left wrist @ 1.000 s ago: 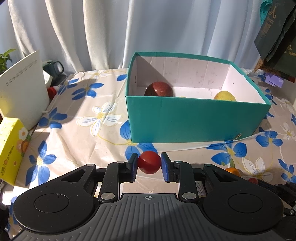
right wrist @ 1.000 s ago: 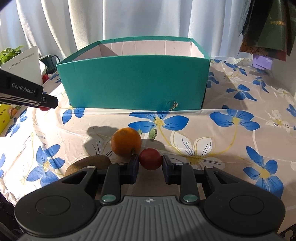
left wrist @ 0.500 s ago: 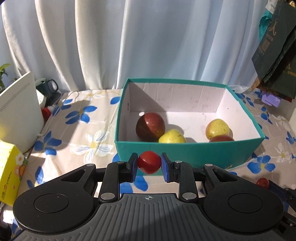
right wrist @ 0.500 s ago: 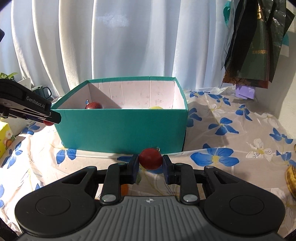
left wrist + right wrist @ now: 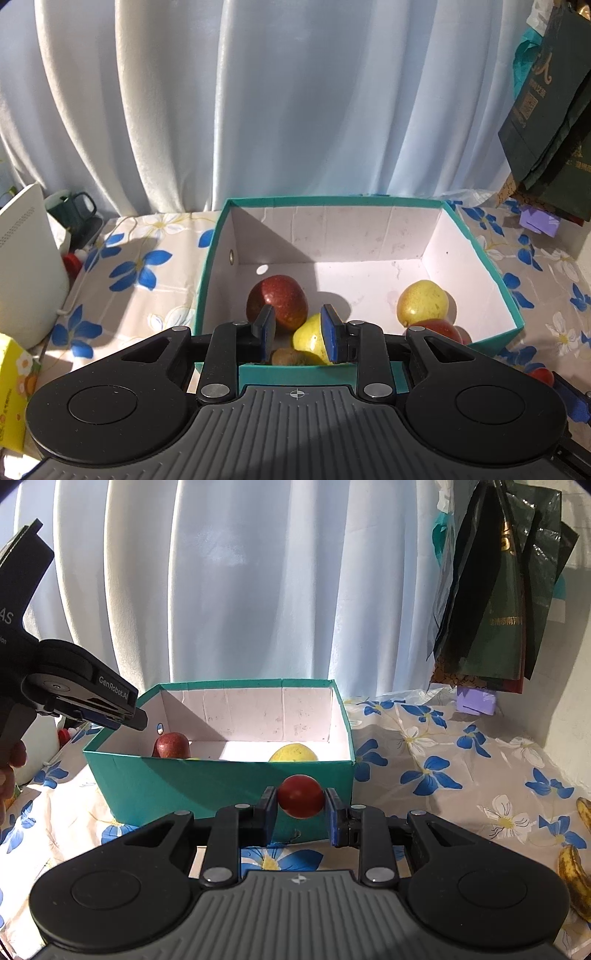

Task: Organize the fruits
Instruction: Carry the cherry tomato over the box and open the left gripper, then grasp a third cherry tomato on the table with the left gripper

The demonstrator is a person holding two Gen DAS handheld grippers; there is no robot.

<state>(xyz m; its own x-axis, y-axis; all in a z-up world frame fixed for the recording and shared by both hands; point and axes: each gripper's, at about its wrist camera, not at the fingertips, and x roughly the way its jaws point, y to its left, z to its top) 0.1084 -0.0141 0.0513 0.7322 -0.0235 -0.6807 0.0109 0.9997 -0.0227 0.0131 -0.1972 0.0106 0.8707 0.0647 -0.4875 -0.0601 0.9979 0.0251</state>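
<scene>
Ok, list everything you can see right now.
Box: one, teal, on the tablecloth.
Red apples: two, dark red, in the box.
Pears: two, yellow, in the box.
Kiwi: one, brown, by the box's near wall.
Small red fruit: one, red, in the right gripper.
Bananas: two, spotty yellow, tablecloth's right edge.
Mug: one, dark green, left of the box.
Curtain: one, white, behind.
Left gripper: open, over the box.
Right gripper: shut on the small red fruit.

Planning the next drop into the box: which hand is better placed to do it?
Right. The right claw is shut on a small red fruit, just short of the teal box. The left claw hangs open and empty over the box.
</scene>
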